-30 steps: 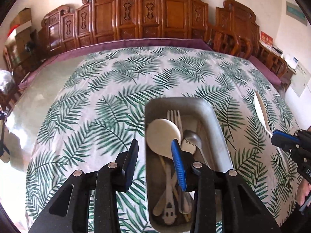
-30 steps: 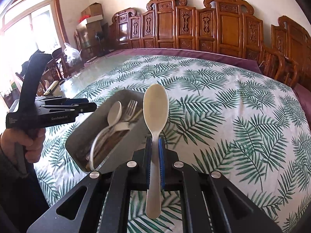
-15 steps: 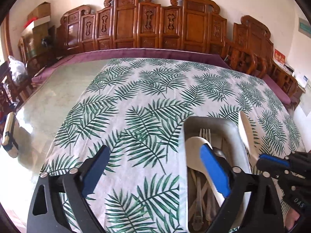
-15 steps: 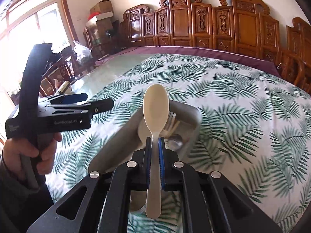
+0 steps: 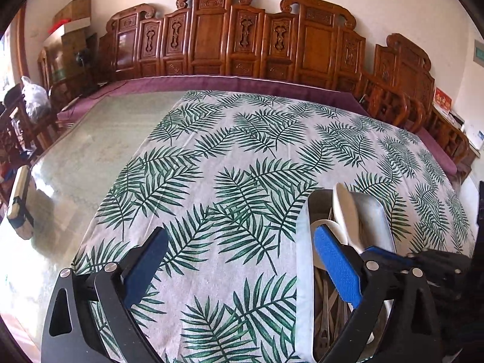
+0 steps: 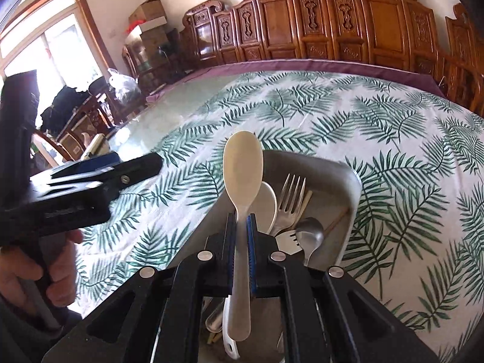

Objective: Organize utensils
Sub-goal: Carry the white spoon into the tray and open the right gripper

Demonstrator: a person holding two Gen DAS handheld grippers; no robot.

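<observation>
My right gripper (image 6: 241, 227) is shut on a cream plastic spoon (image 6: 242, 163) and holds it over the near end of a grey utensil tray (image 6: 352, 181). The tray holds a white spoon (image 6: 267, 202), a metal fork (image 6: 289, 202), a metal spoon (image 6: 310, 230) and chopsticks. My left gripper (image 5: 242, 260) is open and empty, above the leaf-print cloth to the left of the tray (image 5: 302, 257). The cream spoon (image 5: 345, 211) also shows in the left wrist view, above the tray.
The table has a leaf-print cloth (image 5: 242, 157) with bare glass (image 5: 99, 139) to the left. A small block (image 5: 19, 202) lies at the left table edge. Carved wooden chairs (image 5: 242, 42) line the far side.
My right gripper has carried the cream spoon from beside the tray to over it. My left gripper has opened wide and moved left off the tray.
</observation>
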